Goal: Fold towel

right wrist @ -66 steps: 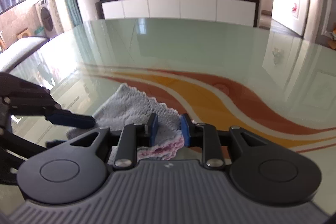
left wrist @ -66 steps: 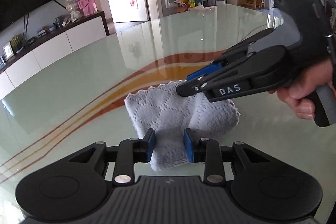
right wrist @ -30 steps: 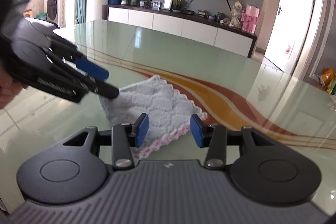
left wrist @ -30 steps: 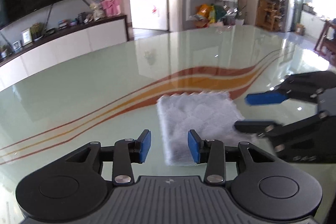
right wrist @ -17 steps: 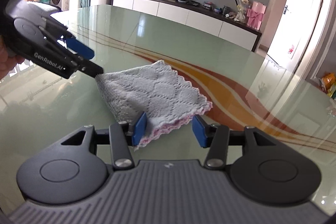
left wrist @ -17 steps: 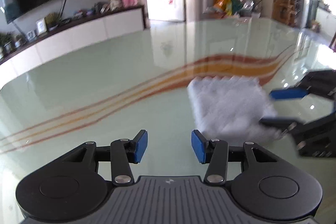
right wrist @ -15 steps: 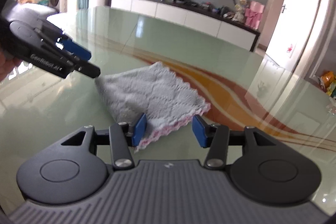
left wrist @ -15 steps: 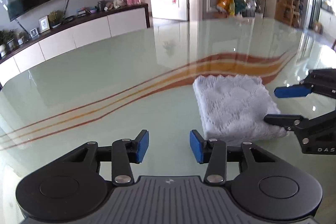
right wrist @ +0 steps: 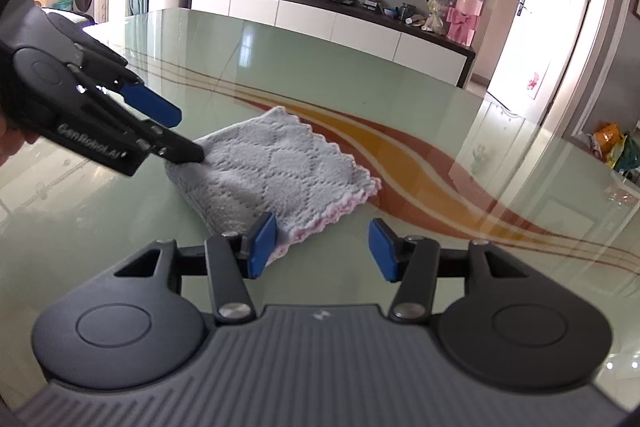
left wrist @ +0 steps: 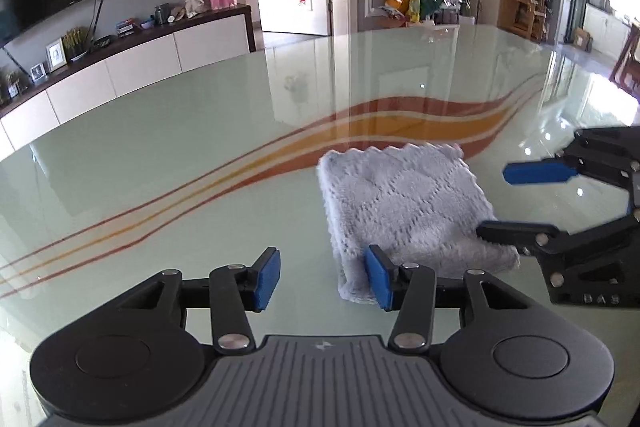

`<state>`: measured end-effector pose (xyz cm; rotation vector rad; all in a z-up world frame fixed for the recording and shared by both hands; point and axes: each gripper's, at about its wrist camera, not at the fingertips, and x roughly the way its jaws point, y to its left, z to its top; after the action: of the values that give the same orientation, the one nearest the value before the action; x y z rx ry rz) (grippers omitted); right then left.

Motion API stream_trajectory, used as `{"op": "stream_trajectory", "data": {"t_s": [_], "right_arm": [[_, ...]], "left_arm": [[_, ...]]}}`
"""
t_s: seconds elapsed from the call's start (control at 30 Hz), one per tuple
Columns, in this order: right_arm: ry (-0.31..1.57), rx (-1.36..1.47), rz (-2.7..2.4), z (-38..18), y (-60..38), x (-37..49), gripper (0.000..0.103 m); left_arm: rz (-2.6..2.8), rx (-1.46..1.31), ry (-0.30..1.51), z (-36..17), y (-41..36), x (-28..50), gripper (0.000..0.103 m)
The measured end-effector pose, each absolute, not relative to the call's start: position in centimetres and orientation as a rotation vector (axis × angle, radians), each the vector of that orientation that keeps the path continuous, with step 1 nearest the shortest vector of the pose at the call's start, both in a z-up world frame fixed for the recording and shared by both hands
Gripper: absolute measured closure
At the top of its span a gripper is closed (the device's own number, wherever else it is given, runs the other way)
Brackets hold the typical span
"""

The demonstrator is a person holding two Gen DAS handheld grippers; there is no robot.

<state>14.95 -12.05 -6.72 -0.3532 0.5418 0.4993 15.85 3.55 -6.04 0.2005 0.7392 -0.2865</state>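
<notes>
Black "GenRobot.AI" left hand-held gripper (right wrist: 176, 133) and "DAS" right hand-held gripper (left wrist: 508, 201) are opening, empty, beside towel (left wrist: 404, 207).

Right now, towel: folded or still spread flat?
Folded. The towel lies on the glass table as a compact square, with a thick doubled edge nearest the cameras and pink trim peeking from beneath.

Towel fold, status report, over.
Left tongs and right tongs both opening, nothing gripped. Towel lies folded on the table, free of both. Nothing in the way.
</notes>
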Motion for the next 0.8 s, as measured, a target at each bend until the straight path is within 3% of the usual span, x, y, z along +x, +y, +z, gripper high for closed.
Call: {"op": "stream_trajectory", "data": {"t_s": [0.37,0.6,0.63,0.73,0.8], "right_arm": [[0.613,-0.391,0.607,-5.4,-13.7,12.5,0.052],[0.560,-0.319,0.623,-3.3,-13.7,13.0,0.052],[0.574,-0.291,0.640,-3.2,-13.5,13.8,0.055],[0.627,-0.231,0.697,-3.1,-12.9,16.3,0.078],[0.646,-0.236,0.716,-3.4,-12.6,17.3,0.078]], "left_arm": [[-0.332,0.239,0.745,-5.7,2.4,9.9,0.053],[-0.412,0.237,0.670,-3.4,2.7,9.8,0.053],[-0.427,0.223,0.661,-3.3,2.8,10.3,0.053],[-0.470,0.172,0.644,-3.3,2.9,12.1,0.053],[-0.510,0.105,0.661,-4.0,3.0,14.1,0.053]]}}
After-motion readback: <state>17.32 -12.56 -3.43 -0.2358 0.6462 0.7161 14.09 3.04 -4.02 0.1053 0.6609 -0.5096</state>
